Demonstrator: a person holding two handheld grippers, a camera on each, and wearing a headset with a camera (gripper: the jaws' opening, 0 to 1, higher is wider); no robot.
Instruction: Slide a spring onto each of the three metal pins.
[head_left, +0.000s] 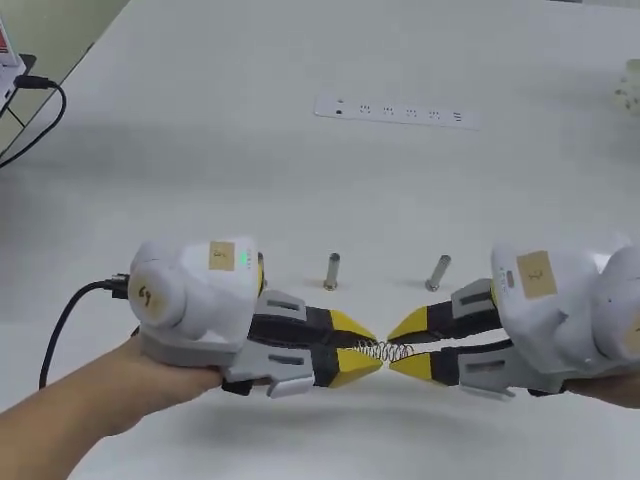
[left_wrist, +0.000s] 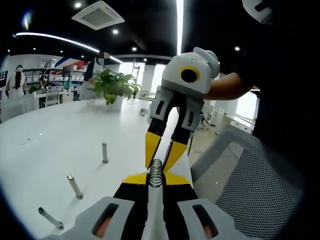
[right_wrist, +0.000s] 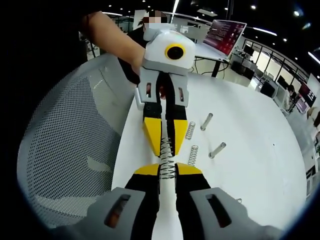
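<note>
Currently: one spring clamped at both ends, in the air

The left hand-held gripper (head_left: 372, 352) and the right hand-held gripper (head_left: 398, 350) meet tip to tip in the head view. Each has its yellow jaws together on one end of the same spring (head_left: 385, 351). The spring runs roughly level between them, above the near side of the white counter (head_left: 300, 180).

Pins: three in a row on the counter, all bare. These are the far pin (left_wrist: 105, 152), middle pin (left_wrist: 75, 186) and near pin (left_wrist: 50, 218).

Spares: a loose spring (right_wrist: 190, 130) and a second loose spring (right_wrist: 192, 154) lie on the counter just beside the pins.

Writing:
- A yellow sticker (head_left: 221, 256) sits on the left gripper's white body and a matching sticker (head_left: 536, 273) on the right – the marks on both are too small to read.
- A monitor (right_wrist: 223, 35) in the background shows red text – unreadable.
- A white power strip (head_left: 397, 111) lies well behind the pins, with no legible print.
</note>
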